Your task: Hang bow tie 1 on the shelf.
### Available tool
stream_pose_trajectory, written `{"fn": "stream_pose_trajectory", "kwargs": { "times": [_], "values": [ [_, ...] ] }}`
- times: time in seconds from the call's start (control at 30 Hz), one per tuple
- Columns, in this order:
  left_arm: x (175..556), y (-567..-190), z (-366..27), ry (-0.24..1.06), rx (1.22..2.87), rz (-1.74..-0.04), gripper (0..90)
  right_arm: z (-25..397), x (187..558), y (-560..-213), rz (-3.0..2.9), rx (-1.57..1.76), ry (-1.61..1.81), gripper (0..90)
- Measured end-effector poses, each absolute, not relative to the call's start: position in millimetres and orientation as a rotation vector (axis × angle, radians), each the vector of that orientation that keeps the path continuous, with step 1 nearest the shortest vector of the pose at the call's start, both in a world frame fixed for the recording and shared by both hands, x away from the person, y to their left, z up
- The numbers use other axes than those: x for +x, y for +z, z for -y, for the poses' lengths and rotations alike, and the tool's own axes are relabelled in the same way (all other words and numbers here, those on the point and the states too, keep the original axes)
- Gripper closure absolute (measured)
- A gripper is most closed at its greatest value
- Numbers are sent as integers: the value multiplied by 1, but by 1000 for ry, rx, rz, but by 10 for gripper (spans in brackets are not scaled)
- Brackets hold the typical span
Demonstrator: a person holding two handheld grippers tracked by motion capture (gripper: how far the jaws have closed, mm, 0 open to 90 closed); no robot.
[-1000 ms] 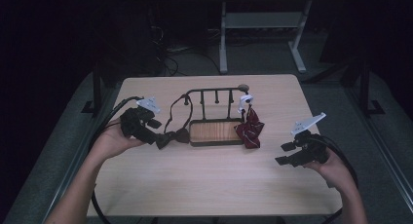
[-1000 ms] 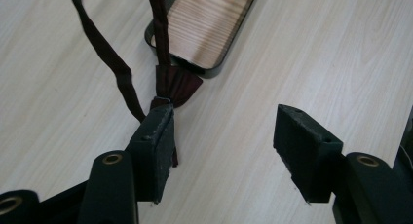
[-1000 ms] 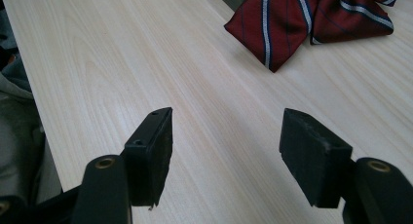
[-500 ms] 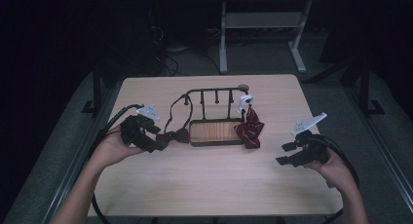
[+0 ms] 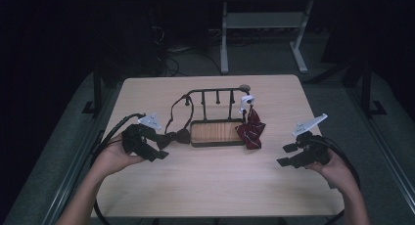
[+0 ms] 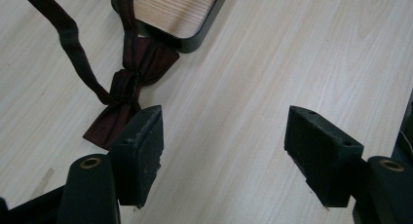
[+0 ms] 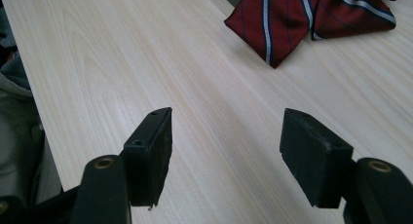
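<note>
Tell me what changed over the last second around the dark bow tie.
The left gripper slid back toward the person, off the dark bow tie, its fingers open and empty. The right gripper, the striped bow tie and the rack stayed as they were.

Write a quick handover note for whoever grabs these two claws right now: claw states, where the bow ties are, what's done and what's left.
Left claw: open, empty, low over the table, one jaw beside the dark bow tie.
Right claw: open, empty, short of the red striped bow tie.
Dark bow tie: lying by the left end of the rack, its strap looped up to the rack's rail.
Striped bow tie: hanging by a white clip at the rack's right end.
Done: no grasp in place.
Left: probably closing the left claw on the dark tie.
</note>
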State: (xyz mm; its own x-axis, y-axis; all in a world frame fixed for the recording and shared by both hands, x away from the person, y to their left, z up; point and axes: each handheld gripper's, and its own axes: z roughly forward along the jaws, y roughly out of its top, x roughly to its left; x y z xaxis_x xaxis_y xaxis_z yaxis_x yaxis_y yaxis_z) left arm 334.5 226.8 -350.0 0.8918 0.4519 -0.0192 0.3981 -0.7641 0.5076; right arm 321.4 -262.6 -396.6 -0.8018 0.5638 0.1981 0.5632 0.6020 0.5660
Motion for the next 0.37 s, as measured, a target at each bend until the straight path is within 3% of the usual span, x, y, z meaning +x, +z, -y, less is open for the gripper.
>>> {"fn": "stream_pose_trajectory", "kwargs": {
  "times": [0.37],
  "values": [
    [329,-360,-227,134,2520,-616,300,264,321,-399,-2813,987,991,360]
  ]
}}
